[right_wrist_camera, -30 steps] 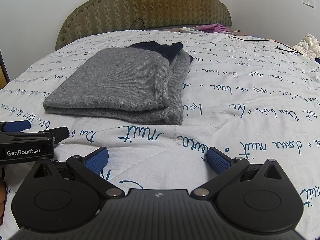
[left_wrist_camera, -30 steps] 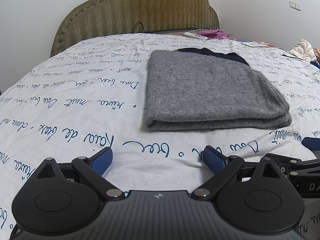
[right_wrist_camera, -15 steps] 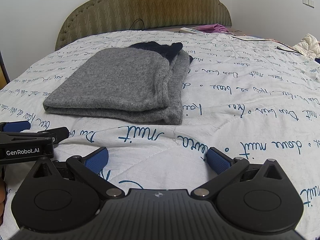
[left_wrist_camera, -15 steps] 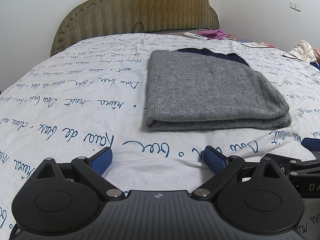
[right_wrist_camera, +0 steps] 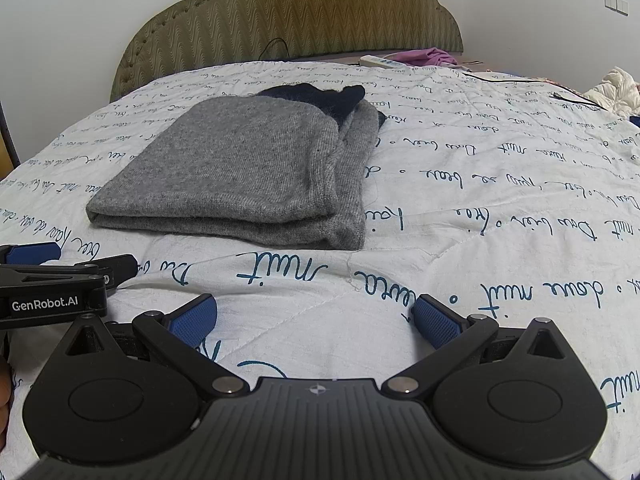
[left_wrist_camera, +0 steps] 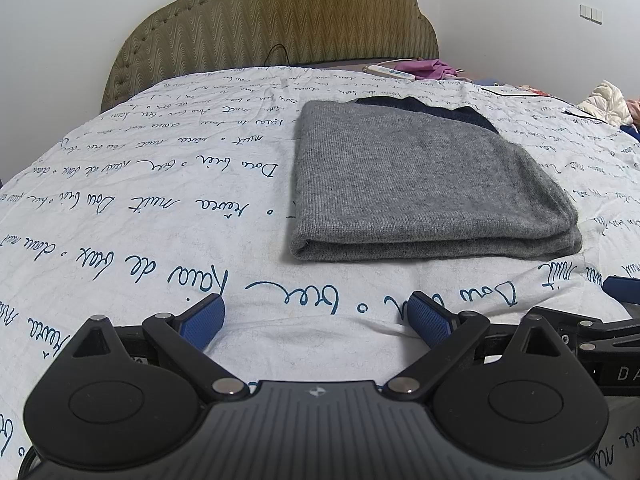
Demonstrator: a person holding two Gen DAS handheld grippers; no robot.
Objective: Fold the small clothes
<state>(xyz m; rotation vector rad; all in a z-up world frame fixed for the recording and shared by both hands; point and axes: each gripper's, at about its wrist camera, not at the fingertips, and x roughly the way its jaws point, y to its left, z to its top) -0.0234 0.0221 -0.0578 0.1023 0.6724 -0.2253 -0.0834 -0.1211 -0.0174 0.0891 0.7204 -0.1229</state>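
A grey knit garment (left_wrist_camera: pixel 420 184) with a dark navy part at its far end lies folded into a flat rectangle on the bed; it also shows in the right wrist view (right_wrist_camera: pixel 248 176). My left gripper (left_wrist_camera: pixel 316 316) is open and empty, a short way in front of the garment's near fold. My right gripper (right_wrist_camera: pixel 316 316) is open and empty, in front of and to the right of the garment. Each gripper shows at the edge of the other's view.
The bed has a white quilt (left_wrist_camera: pixel 140 208) with blue script and an olive padded headboard (left_wrist_camera: pixel 280 20). A white power strip (left_wrist_camera: pixel 394 71) and purple cloth (left_wrist_camera: pixel 430 68) lie at the head. A crumpled cream garment (left_wrist_camera: pixel 610 100) lies far right.
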